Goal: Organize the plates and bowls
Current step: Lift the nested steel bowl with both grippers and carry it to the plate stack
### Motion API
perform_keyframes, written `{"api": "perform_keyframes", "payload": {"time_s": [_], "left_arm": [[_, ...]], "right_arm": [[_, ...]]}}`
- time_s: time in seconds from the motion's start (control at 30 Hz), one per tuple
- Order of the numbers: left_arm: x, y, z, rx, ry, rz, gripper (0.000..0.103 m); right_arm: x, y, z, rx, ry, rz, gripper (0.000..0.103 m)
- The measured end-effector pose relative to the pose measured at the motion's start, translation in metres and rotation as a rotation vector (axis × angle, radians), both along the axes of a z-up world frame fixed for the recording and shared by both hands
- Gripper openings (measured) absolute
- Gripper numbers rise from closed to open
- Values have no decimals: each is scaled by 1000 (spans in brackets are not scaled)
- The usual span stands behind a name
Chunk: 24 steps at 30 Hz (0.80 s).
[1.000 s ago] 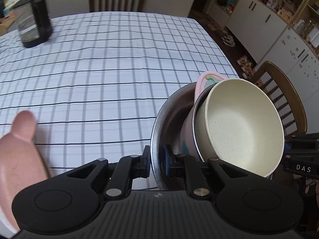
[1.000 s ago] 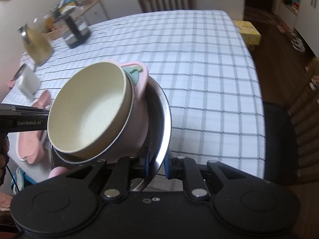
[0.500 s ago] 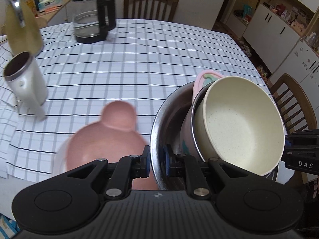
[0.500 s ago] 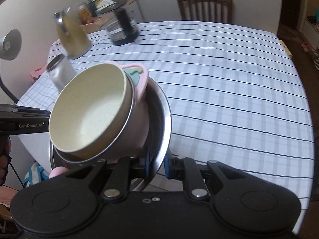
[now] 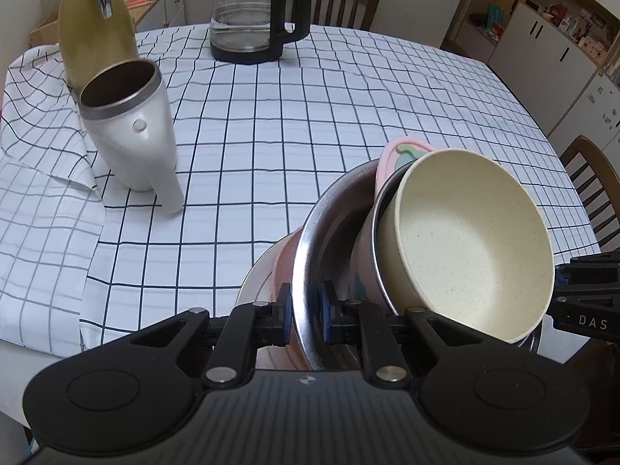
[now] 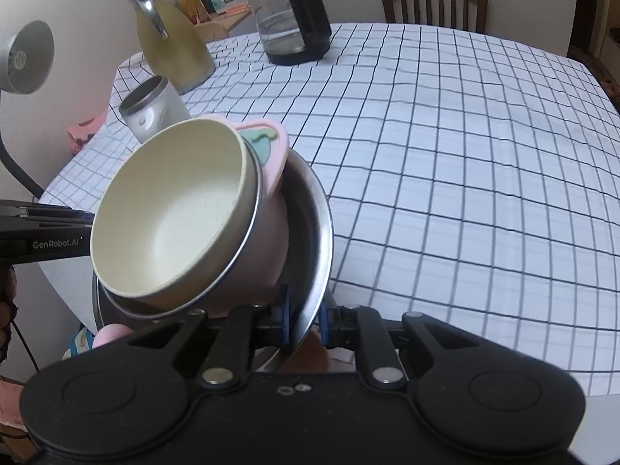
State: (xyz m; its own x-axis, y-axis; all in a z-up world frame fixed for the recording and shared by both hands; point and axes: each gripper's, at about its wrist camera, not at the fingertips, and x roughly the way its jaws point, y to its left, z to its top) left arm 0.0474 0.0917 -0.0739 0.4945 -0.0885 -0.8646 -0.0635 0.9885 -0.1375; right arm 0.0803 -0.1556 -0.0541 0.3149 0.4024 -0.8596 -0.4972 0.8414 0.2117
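Since a second ago, the white jug (image 5: 131, 131) and glass carafe (image 5: 255, 15) have swung into the left wrist view. There, the left gripper (image 5: 303, 316) pinches the steel bowl (image 5: 329, 224) by its rim, cream bowl (image 5: 472, 248) nested inside, above the table's near edge. In the right wrist view, the right gripper (image 6: 304, 323) clamps the opposite rim. The stack looks stiff, smooth, likely slippery; the rims are the sensible hold.

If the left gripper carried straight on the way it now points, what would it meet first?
Judging loosely, since depth is unclear, the left gripper, shut on the steel bowl, would pass over bare checked tablecloth and first reach the glass coffee pot at the far edge.
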Motion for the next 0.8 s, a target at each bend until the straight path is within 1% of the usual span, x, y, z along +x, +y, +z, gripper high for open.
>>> {"api": "perform_keyframes", "payload": {"time_s": [0.27, 0.8], "left_arm": [[0, 8, -19, -13, 13, -26, 13], [7, 4, -37, -17, 36, -37, 13]], "right_arm": [[-3, 13, -15, -34, 21, -22, 15], [2, 16, -32, -75, 39, -30, 16]]}}
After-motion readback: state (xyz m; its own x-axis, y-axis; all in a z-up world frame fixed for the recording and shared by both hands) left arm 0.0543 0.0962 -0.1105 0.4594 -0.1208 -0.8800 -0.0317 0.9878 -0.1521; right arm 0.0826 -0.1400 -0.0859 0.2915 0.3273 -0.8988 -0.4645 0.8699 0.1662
